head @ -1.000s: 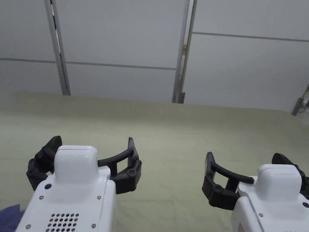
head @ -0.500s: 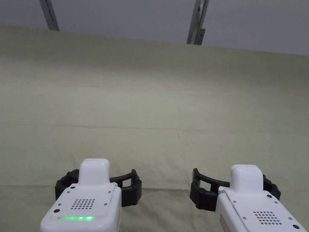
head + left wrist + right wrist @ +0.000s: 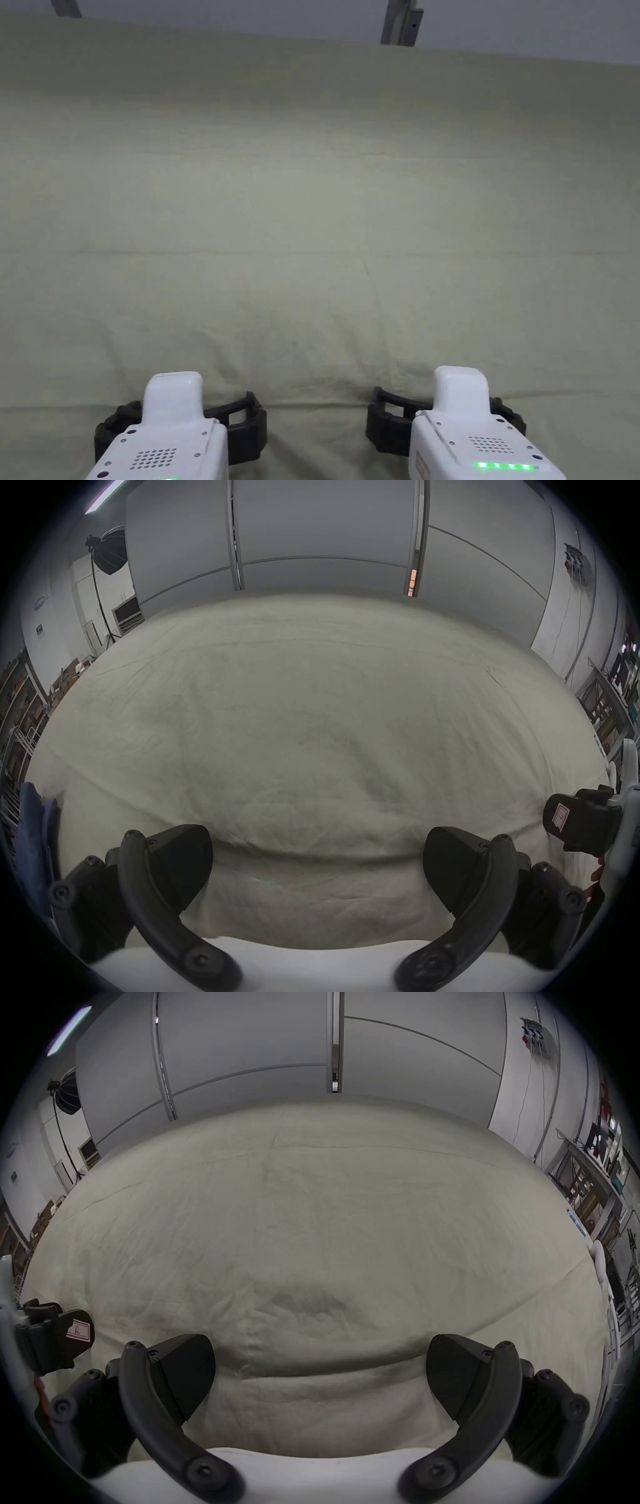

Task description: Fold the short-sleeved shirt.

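Both grippers empty, jaws spread wide: left gripper (image 3: 181,425) and right gripper (image 3: 445,420) sit side by side at the near edge of the table, level, pointing straight ahead over the pale green cloth (image 3: 325,187). Looks like a ready pose, nothing to grasp in front of them. Short-sleeved shirt not laid out; likely candidate is the blue fabric (image 3: 33,823) bunched at the far left edge in the left gripper view, well apart from both tools, can't confirm it's the shirt. Judging by this, folding hasn't started; fetching the garment comes first
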